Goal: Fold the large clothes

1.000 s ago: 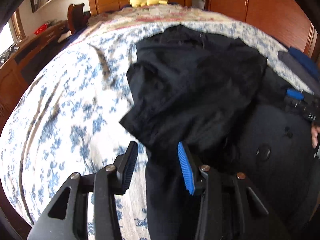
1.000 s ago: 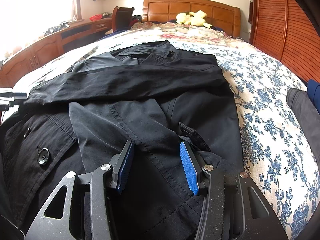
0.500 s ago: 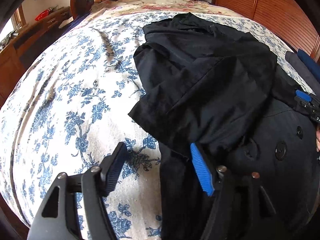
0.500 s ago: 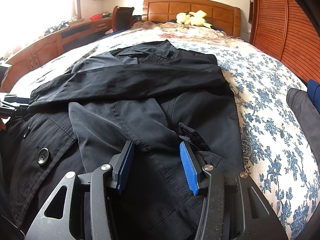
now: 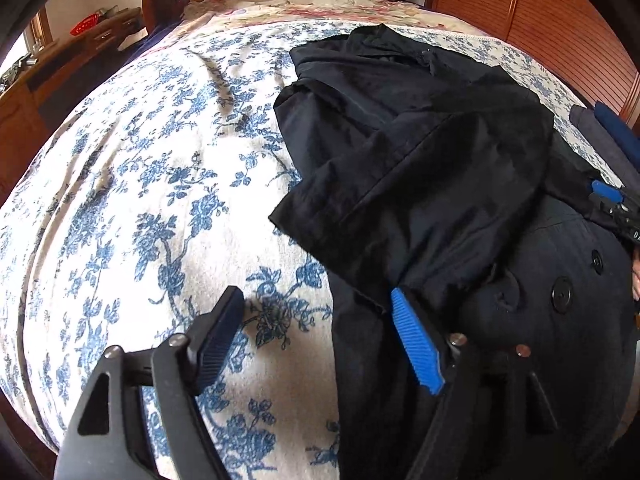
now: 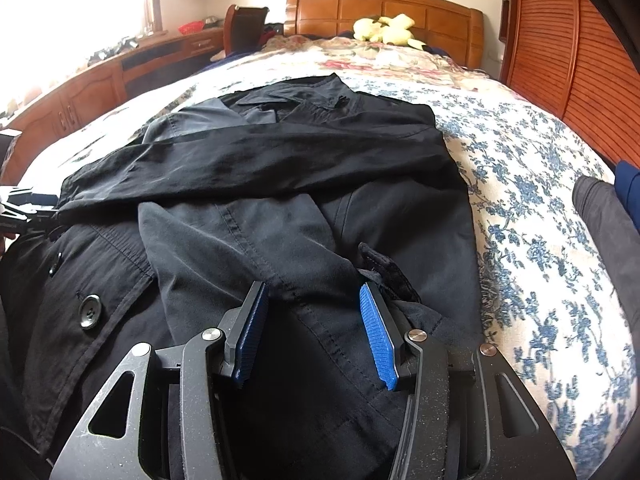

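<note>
While the left gripper (image 5: 316,332) is opening, its jaws spread wide over the coat's near left edge with nothing pinched between them, the right gripper (image 6: 316,332) sits half-spread low over the lower front of the black coat (image 6: 280,208); cloth lies between its pads, but whether they press on it I cannot tell. The coat lies lengthwise on the blue-flowered bedspread (image 6: 532,208), collar toward the wooden headboard (image 6: 384,12). Just past the grippers a large button (image 6: 89,311) marks the front panel. Farther on, one sleeve (image 6: 256,164) is laid straight across the chest, and the other sleeve (image 6: 240,248) seems to be folded in too, slanting down toward the right gripper. So the sleeves look done; by my reading the body remains at full length, and folding hem toward collar is left. A yellow plush toy (image 6: 384,26) rests by the headboard.
</note>
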`<state>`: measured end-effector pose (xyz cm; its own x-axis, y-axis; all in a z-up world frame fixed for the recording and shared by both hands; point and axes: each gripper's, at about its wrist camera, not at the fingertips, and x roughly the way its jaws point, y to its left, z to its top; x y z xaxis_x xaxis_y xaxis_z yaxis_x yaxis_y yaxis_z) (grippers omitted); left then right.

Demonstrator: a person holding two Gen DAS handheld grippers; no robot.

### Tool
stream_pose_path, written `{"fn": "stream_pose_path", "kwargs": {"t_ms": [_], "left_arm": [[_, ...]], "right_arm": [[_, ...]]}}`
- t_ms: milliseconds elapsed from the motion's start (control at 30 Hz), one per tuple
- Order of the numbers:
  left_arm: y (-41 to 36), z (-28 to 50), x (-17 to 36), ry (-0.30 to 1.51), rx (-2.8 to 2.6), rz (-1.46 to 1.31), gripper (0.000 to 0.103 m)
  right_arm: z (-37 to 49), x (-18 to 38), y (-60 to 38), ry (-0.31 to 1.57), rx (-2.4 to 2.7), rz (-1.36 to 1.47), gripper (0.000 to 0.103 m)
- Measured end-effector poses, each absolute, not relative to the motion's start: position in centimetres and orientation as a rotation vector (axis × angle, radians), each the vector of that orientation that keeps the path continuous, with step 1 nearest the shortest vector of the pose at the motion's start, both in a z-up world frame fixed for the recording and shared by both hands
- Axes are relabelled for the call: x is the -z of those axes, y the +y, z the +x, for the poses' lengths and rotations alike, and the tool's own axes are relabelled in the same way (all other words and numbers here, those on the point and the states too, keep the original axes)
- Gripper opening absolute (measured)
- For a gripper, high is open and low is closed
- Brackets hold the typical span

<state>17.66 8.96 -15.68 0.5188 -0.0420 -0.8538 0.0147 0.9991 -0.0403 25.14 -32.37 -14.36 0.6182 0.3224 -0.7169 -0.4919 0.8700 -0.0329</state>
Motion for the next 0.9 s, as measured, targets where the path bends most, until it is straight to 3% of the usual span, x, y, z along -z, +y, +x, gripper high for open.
{"fn": "stream_pose_path", "kwargs": {"t_ms": [333,900], "left_arm": [[9.2,14.0,14.6,1.011,0.068,0.022,0.076],[10.1,9.7,13.8,0.957,0.032,-0.041,0.076]], "right_arm": [[21.6,10.8,-37.7,0.798,-0.381,-0.216,0.049],[17.9,13.1,-40.7,0.977,-0.383,-0.223,0.049]]}}
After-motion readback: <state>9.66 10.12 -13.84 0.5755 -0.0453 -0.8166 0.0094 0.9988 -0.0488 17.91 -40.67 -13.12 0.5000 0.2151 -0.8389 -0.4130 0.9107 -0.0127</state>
